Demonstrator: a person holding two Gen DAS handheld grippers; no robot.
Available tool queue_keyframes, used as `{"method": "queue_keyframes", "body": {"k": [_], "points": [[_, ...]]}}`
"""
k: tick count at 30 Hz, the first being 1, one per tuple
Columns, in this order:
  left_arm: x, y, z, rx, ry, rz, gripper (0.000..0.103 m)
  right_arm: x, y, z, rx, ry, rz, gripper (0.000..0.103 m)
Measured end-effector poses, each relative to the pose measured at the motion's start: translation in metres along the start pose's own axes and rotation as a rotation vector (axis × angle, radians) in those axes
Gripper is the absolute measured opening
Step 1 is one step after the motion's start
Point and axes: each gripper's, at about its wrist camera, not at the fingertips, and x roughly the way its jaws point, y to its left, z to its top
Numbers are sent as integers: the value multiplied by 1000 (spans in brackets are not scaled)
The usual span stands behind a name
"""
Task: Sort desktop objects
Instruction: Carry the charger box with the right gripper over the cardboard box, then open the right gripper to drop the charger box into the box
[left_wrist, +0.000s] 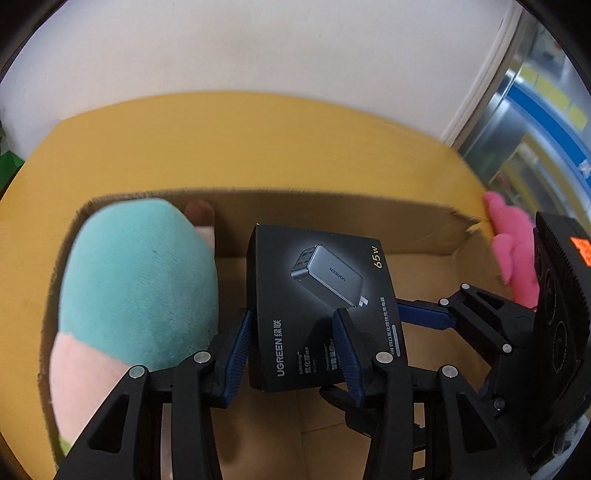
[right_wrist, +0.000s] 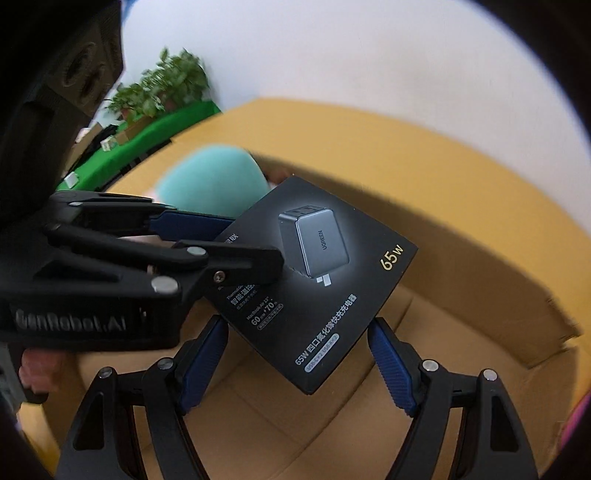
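A black UGREEN charger box (left_wrist: 321, 302) hangs over an open cardboard box (left_wrist: 332, 206). My left gripper (left_wrist: 293, 328) is shut on the charger box, with one blue pad on its side and one on its face. It also shows in the right wrist view (right_wrist: 317, 273), where the left gripper (right_wrist: 236, 240) comes in from the left. My right gripper (right_wrist: 297, 358) is open, its blue fingers (right_wrist: 388, 365) on either side of the charger box's lower corner, not pressing it. A teal and pink plush toy (left_wrist: 136, 295) lies inside the cardboard box at the left.
The cardboard box stands on a yellow table (left_wrist: 258, 147) against a white wall. A pink plush (left_wrist: 513, 251) sits at the box's right corner. Potted plants (right_wrist: 162, 88) and a green surface (right_wrist: 147, 136) lie beyond the table's left end.
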Motion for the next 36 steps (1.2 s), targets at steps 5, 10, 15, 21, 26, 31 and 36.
{"method": "queue_keyframes", "body": {"k": [5,10,15,21,26,31,36], "points": [[13,-4,-3,15,21,62,45,35,-11,0,26,84,-10,74],[-17,3,-2,-33,-23,33,56,34,-15,4,50,76,-34,74],[-101,-4,-22,38,-223,46,70,-20,-4,-14,58,52,-85,74],[-206,-17,-95,143,-499,80,96,-121,39,-47,38,-136,-237,85],[-244,-32,-146,180,-593,103,96,-177,72,-93,114,-228,-279,85],[-258,-35,-184,148,-602,91,96,-195,111,-122,181,-274,-350,85],[-264,-35,-211,124,-579,86,96,-210,135,-149,217,-288,-381,85]]}}
